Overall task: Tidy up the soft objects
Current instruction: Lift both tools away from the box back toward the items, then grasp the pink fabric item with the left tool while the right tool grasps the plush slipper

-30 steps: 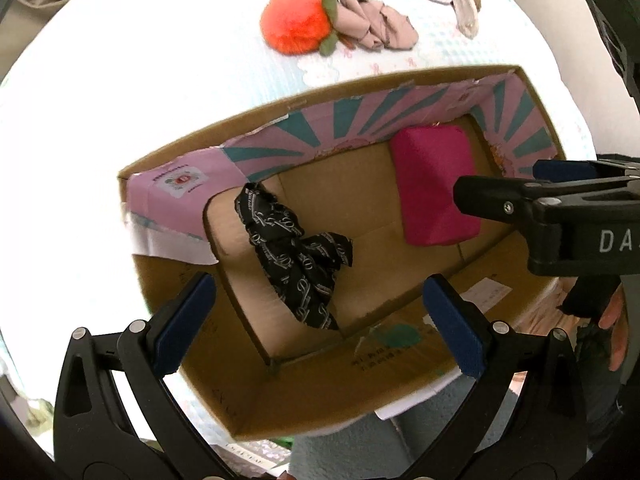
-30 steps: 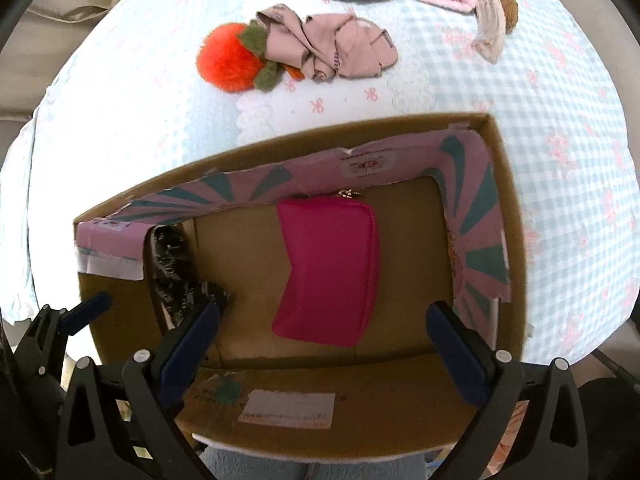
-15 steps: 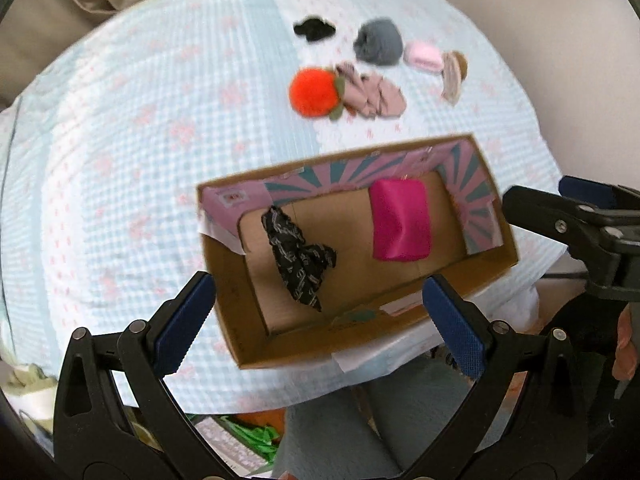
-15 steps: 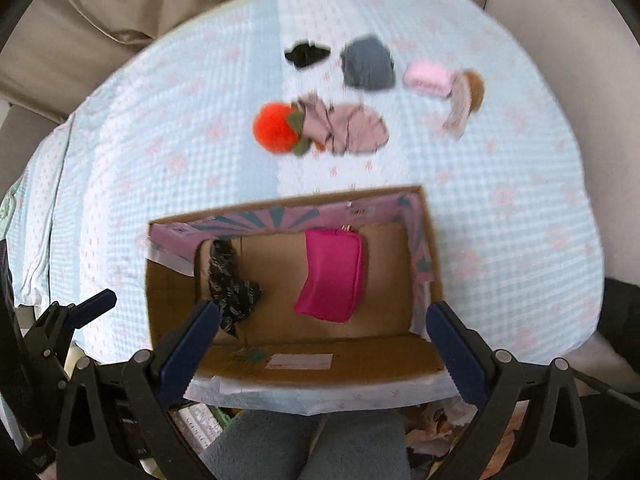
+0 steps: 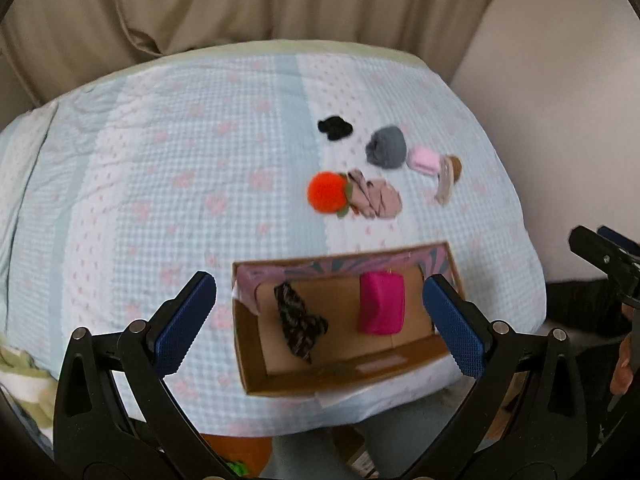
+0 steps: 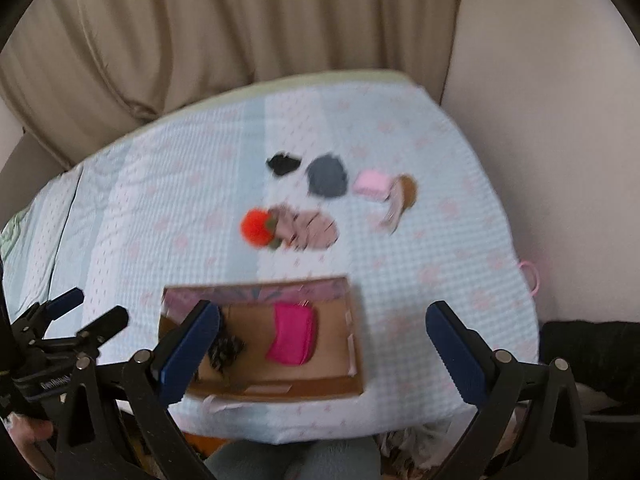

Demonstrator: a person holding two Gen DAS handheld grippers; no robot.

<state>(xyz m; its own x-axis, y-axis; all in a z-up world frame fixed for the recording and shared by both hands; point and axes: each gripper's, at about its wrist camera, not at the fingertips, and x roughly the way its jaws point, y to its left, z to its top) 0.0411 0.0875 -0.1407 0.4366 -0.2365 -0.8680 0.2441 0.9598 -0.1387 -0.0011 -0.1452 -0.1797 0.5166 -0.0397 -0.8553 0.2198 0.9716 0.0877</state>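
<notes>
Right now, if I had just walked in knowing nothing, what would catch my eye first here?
Probably the bright orange pompom lying on the pale checked bedspread, among a scatter of small soft things beyond the box. Next, the hot-pink pouch inside the open cardboard box at the near edge, with a black patterned cloth to its left. Both grippers, left and right, hang open and empty.

Home bedroom: quilted bedspread (image 5: 168,168), beige curtains (image 5: 248,4) behind.

Right wrist view motion-blurred; left tool's pad (image 6: 188,350) hides part of black patterned cloth (image 6: 226,354) in box (image 6: 280,390).
</notes>
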